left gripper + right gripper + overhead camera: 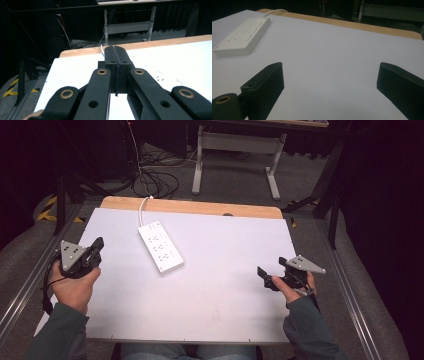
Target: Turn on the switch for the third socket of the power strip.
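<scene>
1. A white power strip (pixel 160 246) lies flat on the white sheet (pixel 210 285) that covers most of the table, in the far left part of it, set at a slant with its sockets facing up
2. Its white cord (pixel 143 208) leaves the far end, crosses the bare wooden edge (pixel 200 207) of the table and drops to the floor, where dark cables (pixel 155 182) lie in loops
3. In the right gripper view the power strip (pixel 243 36) sits at the upper left, well apart from the jaws, with plain sheet between them
4. The left gripper (pixel 98 249) is held in the person's left hand (pixel 75 285) at the left edge of the sheet, near the strip but not touching it; its jaws are pressed together with nothing between them, as the left gripper view (pixel 117 56) shows plainly
5. The right gripper (pixel 270 270) is held in the right hand (pixel 295 287) over the right part of the sheet, well apart from the strip; its jaws are spread wide and hold nothing, with bare sheet showing between them in the right gripper view (pixel 329 75)
6. Both forearms wear dark green sleeves (pixel 57 332), and a grey three-cornered plate (pixel 71 254) tops each gripper
7. Beyond the table stands a white desk frame (pixel 235 157) on grey floor
</scene>
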The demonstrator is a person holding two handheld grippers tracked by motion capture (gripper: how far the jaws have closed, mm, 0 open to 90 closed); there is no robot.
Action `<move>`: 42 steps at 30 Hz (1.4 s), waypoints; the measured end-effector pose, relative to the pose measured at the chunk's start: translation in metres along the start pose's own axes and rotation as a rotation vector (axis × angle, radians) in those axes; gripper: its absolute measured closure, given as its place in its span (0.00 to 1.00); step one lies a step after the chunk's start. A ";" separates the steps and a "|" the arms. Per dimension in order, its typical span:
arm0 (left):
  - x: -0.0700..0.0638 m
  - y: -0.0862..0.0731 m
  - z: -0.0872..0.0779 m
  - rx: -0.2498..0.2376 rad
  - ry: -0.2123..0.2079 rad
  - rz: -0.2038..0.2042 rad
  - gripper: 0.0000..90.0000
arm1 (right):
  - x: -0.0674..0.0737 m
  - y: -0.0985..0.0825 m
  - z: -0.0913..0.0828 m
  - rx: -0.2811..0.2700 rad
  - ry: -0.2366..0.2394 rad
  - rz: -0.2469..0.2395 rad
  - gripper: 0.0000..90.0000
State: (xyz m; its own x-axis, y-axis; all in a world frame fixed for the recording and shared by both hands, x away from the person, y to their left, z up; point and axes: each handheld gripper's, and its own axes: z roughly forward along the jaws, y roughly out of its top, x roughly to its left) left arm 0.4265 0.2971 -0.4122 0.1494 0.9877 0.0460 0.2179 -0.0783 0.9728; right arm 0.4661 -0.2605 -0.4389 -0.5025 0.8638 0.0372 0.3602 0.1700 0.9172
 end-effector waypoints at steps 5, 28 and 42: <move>-0.005 0.002 0.008 0.012 -0.013 0.022 1.00 | 0.000 0.000 0.000 0.000 0.000 0.001 0.09; -0.026 0.004 0.040 0.080 -0.099 0.099 1.00 | 0.000 0.000 0.000 0.001 0.003 -0.003 0.09; -0.039 0.004 0.051 0.098 -0.141 0.132 1.00 | 0.000 0.000 0.000 0.002 0.003 -0.006 0.09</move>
State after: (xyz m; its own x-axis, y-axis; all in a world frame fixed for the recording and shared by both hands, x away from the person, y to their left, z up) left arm 0.4708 0.2517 -0.4212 0.3151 0.9398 0.1324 0.2791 -0.2251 0.9335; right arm 0.4661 -0.2599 -0.4391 -0.5066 0.8616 0.0330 0.3585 0.1757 0.9168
